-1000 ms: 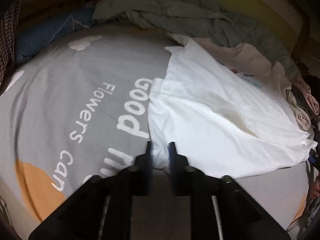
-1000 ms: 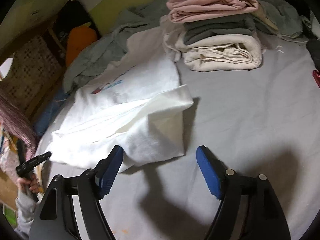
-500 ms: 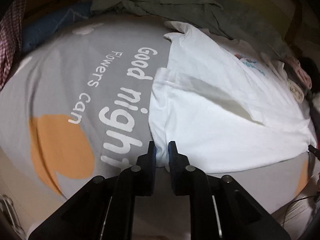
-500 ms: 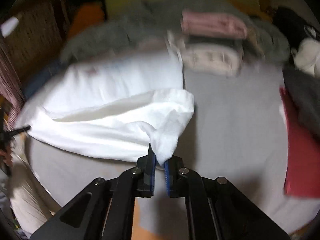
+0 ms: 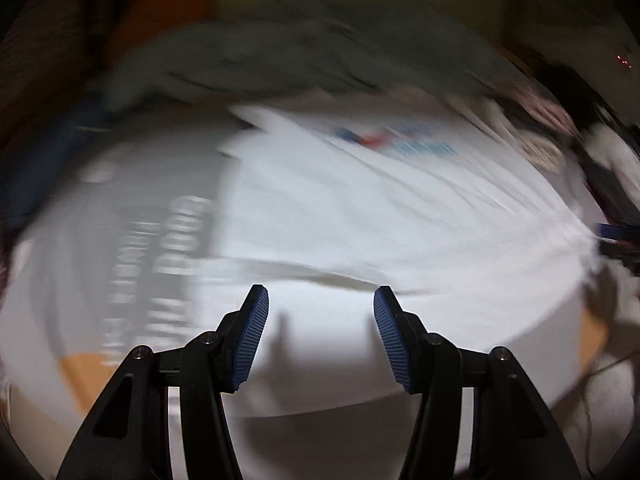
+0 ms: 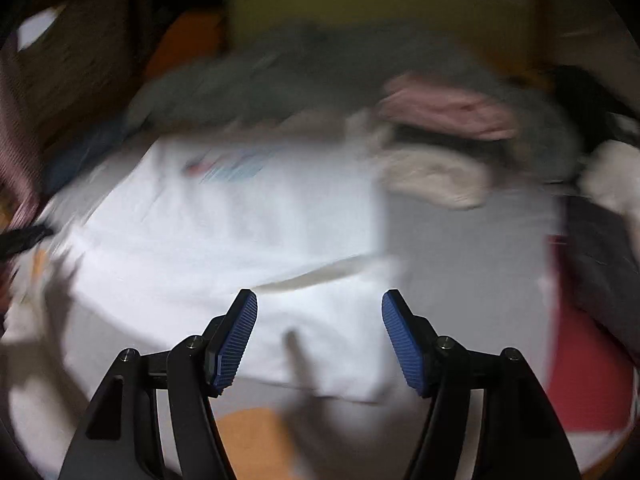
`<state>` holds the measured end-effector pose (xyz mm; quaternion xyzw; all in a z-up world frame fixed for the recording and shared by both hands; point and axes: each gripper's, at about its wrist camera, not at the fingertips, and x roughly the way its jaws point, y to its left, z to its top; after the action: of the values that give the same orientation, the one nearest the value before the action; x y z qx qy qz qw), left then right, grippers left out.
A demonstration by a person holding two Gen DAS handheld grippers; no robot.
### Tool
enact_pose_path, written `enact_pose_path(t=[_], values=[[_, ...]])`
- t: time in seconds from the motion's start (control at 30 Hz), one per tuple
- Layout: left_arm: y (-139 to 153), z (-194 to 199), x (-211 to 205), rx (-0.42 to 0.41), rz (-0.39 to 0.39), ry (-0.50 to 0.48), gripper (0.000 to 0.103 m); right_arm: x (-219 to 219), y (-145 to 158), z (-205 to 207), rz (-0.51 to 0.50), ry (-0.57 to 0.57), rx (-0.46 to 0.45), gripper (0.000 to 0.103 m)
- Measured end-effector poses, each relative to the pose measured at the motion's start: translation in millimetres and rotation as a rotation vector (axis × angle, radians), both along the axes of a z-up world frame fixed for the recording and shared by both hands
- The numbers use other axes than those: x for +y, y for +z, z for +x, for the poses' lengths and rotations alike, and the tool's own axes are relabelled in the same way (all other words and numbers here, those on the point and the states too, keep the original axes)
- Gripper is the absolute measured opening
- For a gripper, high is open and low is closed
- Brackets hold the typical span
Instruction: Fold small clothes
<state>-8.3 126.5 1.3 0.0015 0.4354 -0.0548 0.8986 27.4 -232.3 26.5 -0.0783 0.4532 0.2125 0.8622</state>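
Inspector A: Jaws of the left gripper stand apart and are opening, nothing gripped; the white T-shirt lies below them on the bed sheet.

Inspector B: Confirmed. The right gripper is likewise parted and opening, its blue pads clear of the cloth. T-shirt spread flat, lower part folded up over itself. A stack of folded clothes sits just beyond its far right corner. Both views blurred.
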Motion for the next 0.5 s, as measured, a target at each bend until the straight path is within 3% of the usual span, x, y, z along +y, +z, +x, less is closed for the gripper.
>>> enact_pose_path(t=[0.07,0.1,0.2,0.33,0.4,0.5], values=[[-14.1,11.3,-18.5,0.052,0.017,-0.031,0.054,27.2,-14.6,8.9,-0.081,0.050,0.058,0.066],[-21.7,17.4,-28.2,0.077,0.041,-0.052,0.054,46.1,-22.7,12.6,-0.172,0.067,0.031,0.066],[-37.5,33.8,-44.5,0.111,0.090,-0.074,0.055,73.4,-38.1,28.5,-0.291,0.089,0.007,0.066],[-38.6,63.0,-42.1,0.071,0.072,-0.020,0.062,77.3,-35.7,55.9,-0.225,0.044,-0.009,0.066],[-35.7,74.2,-37.9,0.022,0.074,0.022,0.062,67.0,-32.0,69.1,-0.163,-0.050,-0.092,0.066],[-29.8,70.1,-25.7,-0.043,0.077,0.081,0.061,46.6,-24.9,76.7,-0.176,-0.215,-0.207,0.067]])
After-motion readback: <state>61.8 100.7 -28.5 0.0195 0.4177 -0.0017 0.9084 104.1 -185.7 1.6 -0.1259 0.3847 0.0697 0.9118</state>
